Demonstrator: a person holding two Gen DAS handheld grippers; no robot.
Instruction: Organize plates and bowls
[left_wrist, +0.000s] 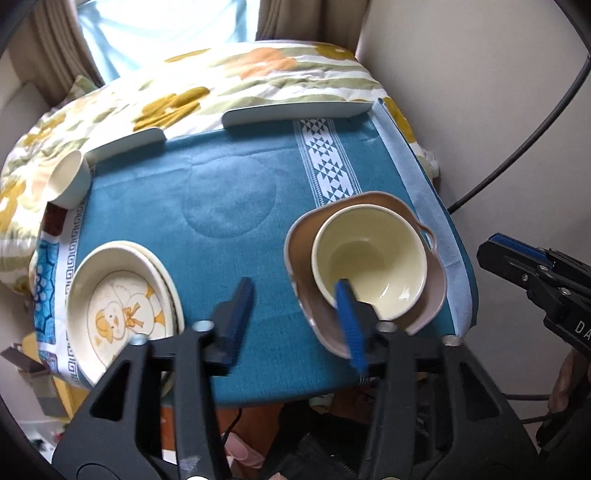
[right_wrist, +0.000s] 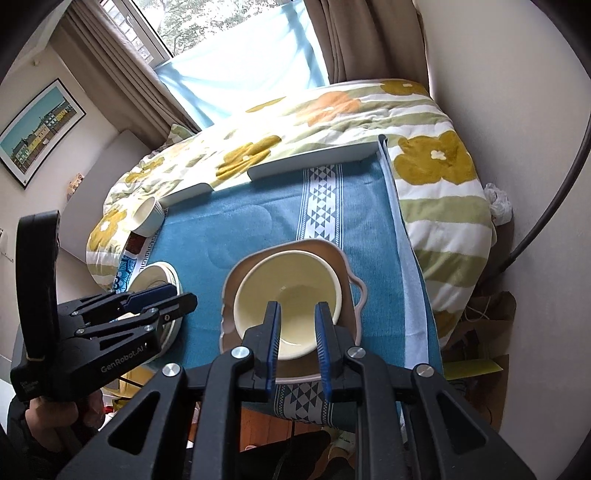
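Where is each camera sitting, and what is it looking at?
Left wrist view: sits on the left claw, looking down over the blue cloth between the duck plate and the yellow bowl in its brown dish; its own fingers show, the right claw at the edge.
Right wrist view: sits on the right claw, looking down at the yellow bowl; its own fingers show, with the left claw and the hand holding it.
Both see the bowl, dish, plate, cloth and bed quilt.
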